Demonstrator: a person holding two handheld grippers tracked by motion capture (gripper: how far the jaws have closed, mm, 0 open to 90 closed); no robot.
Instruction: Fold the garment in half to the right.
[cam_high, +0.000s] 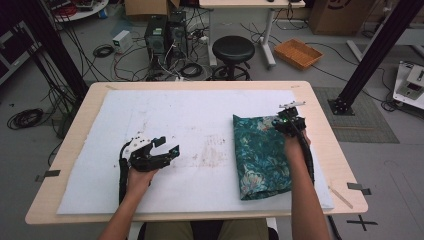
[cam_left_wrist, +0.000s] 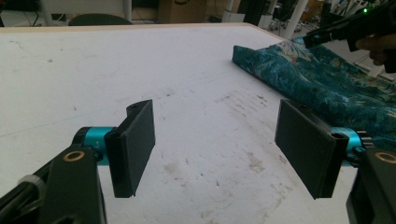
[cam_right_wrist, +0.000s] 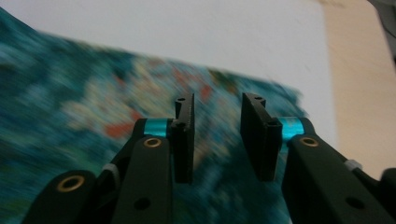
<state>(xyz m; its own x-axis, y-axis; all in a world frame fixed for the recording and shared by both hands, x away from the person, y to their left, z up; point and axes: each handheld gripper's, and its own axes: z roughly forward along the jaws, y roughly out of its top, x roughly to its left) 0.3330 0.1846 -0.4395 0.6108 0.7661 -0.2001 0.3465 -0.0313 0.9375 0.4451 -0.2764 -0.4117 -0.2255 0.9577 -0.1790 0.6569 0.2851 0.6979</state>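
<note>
Jaws of my right gripper (cam_high: 286, 121) stand slightly apart, empty, over the folded cloth's (cam_high: 261, 155) far right corner.
Cloth runs lengthwise at right of the tabletop (cam_high: 320, 150); my left gripper (cam_high: 162, 147), jaws wide apart, sits well left of it.

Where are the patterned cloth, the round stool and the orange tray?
Cloth (cam_high: 260, 155), high view, middle of its folded top.
Stool (cam_high: 233, 48), high view, centre of its black seat.
Tray (cam_high: 285, 52), high view, its near rim.

Dim, even light; the right gripper view is motion-blurred.
</note>
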